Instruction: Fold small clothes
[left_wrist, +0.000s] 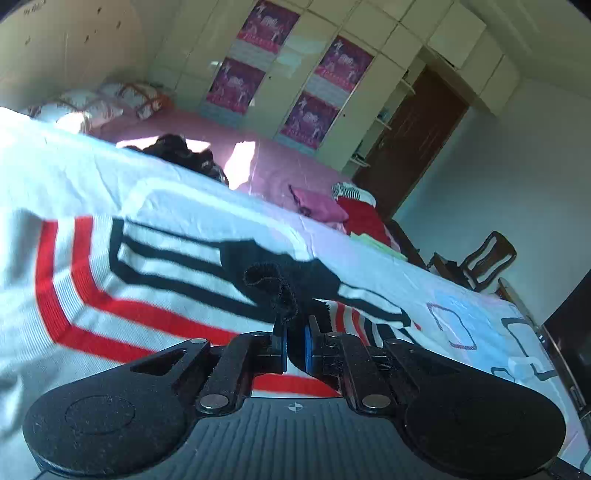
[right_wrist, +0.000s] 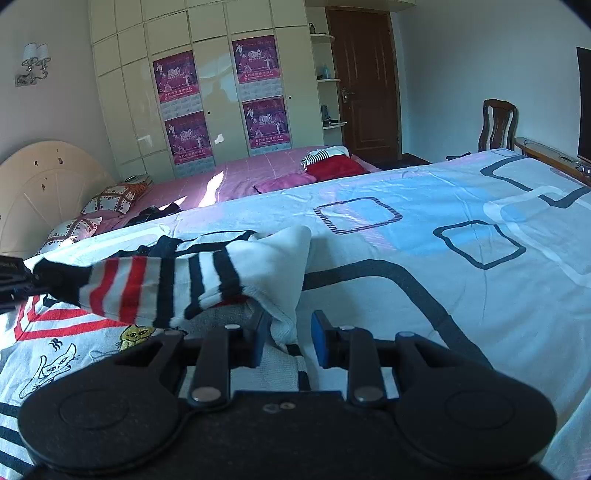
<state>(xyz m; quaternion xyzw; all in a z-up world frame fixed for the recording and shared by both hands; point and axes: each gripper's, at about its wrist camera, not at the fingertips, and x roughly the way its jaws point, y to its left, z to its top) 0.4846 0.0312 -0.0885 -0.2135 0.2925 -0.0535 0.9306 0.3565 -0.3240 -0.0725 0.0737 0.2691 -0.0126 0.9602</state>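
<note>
A small white sweater (left_wrist: 147, 266) with red and black stripes and a cat print (right_wrist: 55, 362) lies on the bed. My left gripper (left_wrist: 295, 343) is shut on the black cuff (left_wrist: 273, 284) of its striped sleeve (right_wrist: 159, 291), which stretches above the sweater. The left gripper's tip shows at the left edge of the right wrist view (right_wrist: 14, 280). My right gripper (right_wrist: 290, 343) has its jaws apart around the white fold of the sleeve's other end (right_wrist: 284, 325), not clamped.
The bed sheet (right_wrist: 424, 236) is white with blue and dark squares. Beyond lie a pink bed (right_wrist: 251, 170) with folded pink and red clothes (right_wrist: 332, 166), dark clothes (left_wrist: 177, 151), pillows, a wardrobe, a door and a chair (right_wrist: 496, 123).
</note>
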